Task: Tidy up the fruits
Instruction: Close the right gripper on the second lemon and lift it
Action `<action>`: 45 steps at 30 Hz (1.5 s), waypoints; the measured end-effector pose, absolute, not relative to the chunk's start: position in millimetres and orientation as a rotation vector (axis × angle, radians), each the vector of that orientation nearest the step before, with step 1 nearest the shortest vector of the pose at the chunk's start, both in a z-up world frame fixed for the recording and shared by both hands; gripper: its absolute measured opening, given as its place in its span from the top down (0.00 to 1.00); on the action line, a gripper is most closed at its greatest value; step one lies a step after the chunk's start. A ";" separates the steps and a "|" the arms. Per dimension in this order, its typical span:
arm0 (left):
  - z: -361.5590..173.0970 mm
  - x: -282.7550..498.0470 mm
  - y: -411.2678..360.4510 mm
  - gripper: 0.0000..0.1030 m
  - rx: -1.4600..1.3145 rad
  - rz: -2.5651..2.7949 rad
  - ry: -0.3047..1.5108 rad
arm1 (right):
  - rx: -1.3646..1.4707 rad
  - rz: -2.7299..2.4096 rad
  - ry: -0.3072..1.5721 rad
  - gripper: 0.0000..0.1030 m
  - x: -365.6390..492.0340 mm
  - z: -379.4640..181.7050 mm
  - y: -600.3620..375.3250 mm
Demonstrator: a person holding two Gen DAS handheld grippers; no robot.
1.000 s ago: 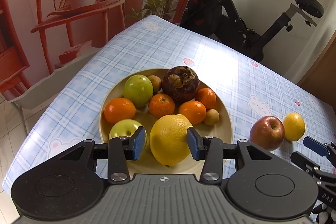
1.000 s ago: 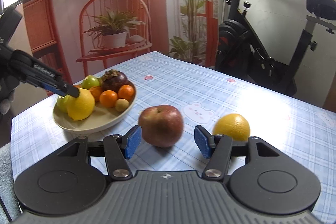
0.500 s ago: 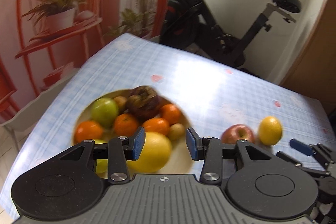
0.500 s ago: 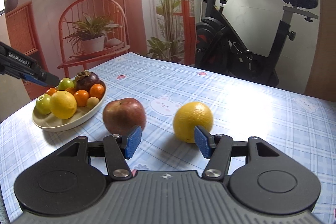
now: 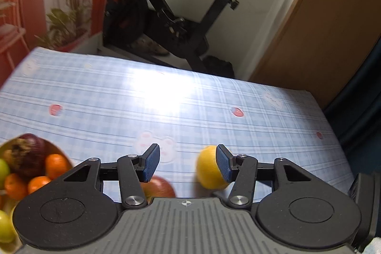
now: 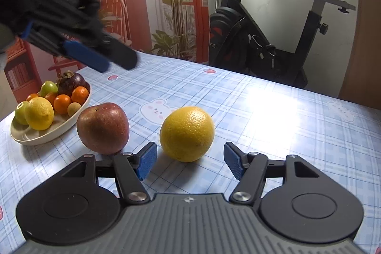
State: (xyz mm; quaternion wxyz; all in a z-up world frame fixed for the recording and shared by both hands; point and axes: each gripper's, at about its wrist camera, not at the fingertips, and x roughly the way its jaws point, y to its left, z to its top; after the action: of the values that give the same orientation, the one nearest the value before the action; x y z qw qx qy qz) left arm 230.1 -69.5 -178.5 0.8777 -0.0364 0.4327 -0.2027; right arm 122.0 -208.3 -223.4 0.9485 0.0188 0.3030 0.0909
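We are holding the right claw (image 6: pixel 190 162) low over the counter (image 6: pixel 273 116), pointing forward and almost level, with its blue pads wide apart and nothing between them. The yellow citrus (image 6: pixel 187 133) is sitting on the blue checked cloth just in front of the gap, a little nearer to the left pad and not touching either pad. The red apple (image 6: pixel 102 128) is standing just beside the citrus on its left, with a small gap between the two fruits.

We are carrying the left claw (image 5: pixel 188 166) higher in the air, tilted down toward the counter. Its pads are also apart and are gripping nothing. In the left wrist view the citrus (image 5: pixel 206 170) is showing behind the right pad and the apple (image 5: pixel 160 187) is partly hidden below the left finger. In the right wrist view this claw is appearing blurred in the upper left corner, above the plate.

The plate (image 6: pixel 50 132) is resting at the left side of the counter, well apart from the right claw. It is holding a lemon (image 6: pixel 39 113), green apples, small oranges and a dark mangosteen (image 6: pixel 71 82).
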 end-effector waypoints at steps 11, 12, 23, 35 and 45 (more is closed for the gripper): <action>-208.4 251.2 -108.5 0.47 -0.067 -0.503 0.978 | 0.053 0.224 0.634 0.37 142.5 -228.9 -211.7; -210.2 251.9 -109.8 0.47 -0.068 -0.505 0.985 | 0.053 0.226 0.636 0.37 143.8 -229.5 -211.2; -228.1 261.0 -105.9 0.48 -0.111 -0.541 1.043 | 0.050 0.242 0.665 0.37 152.3 -233.4 -210.2; -232.0 256.3 -102.8 0.55 -0.099 -0.561 1.046 | 0.092 0.258 0.675 0.42 154.7 -234.8 -216.3; -208.1 226.3 -80.9 0.56 -0.136 -0.576 1.016 | 0.056 0.275 0.650 0.42 130.3 -210.9 -198.4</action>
State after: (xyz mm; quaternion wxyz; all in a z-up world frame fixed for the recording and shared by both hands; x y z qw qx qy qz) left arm 226.3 -80.9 -208.1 0.8320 -0.0641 0.4794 -0.2717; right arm 130.3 -198.4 -210.9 0.9381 0.0273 0.3180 0.1344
